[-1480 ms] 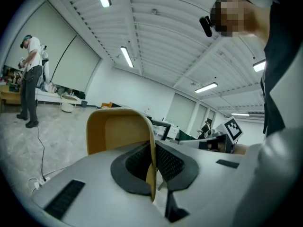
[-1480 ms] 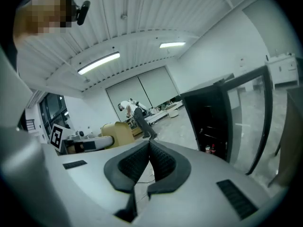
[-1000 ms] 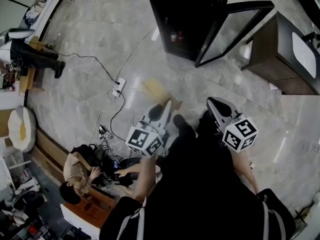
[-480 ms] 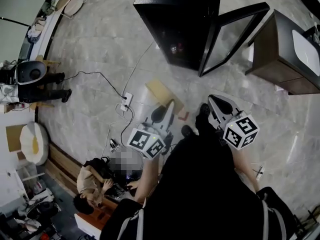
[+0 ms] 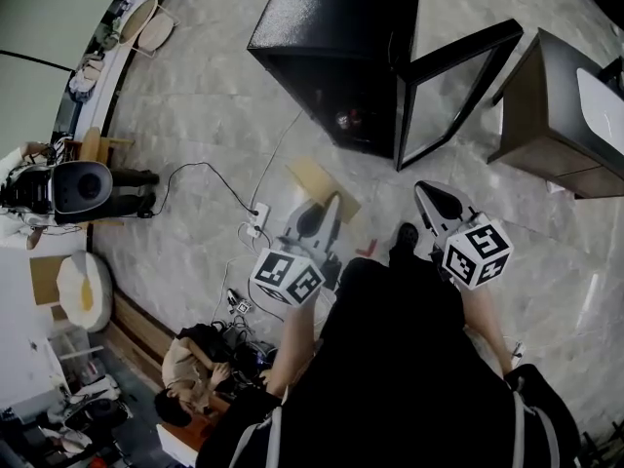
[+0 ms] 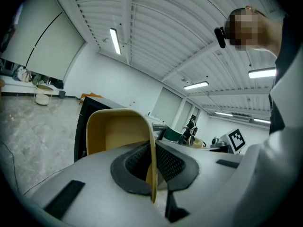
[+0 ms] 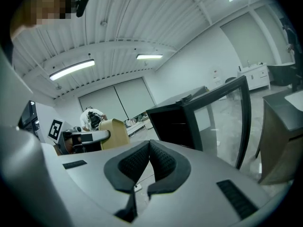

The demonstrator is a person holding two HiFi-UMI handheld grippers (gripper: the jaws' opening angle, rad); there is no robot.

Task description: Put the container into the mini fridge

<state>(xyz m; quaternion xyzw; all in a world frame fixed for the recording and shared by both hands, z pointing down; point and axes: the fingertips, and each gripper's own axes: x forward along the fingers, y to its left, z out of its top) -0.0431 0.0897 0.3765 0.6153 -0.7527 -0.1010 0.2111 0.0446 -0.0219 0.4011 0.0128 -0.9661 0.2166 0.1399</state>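
Tan container (image 6: 118,131) | fridge door (image 5: 401,115) open | power strip (image 5: 258,213) nearby

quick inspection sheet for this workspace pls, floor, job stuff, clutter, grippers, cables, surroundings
surface: grey marble floor; no table in use
job's things: tan container held in the air; black mini fridge stands ahead on the floor with its glass door swung open; the small items inside are too small to name
clutter: odds and ends along the left wall, too small to name
grippers: left gripper shut on the container's wall; right gripper has its jaws together with nothing between them
cables: power strip on the floor, cables trailing from it
surroundings: dark cabinet right of the fridge; seated person at lower left
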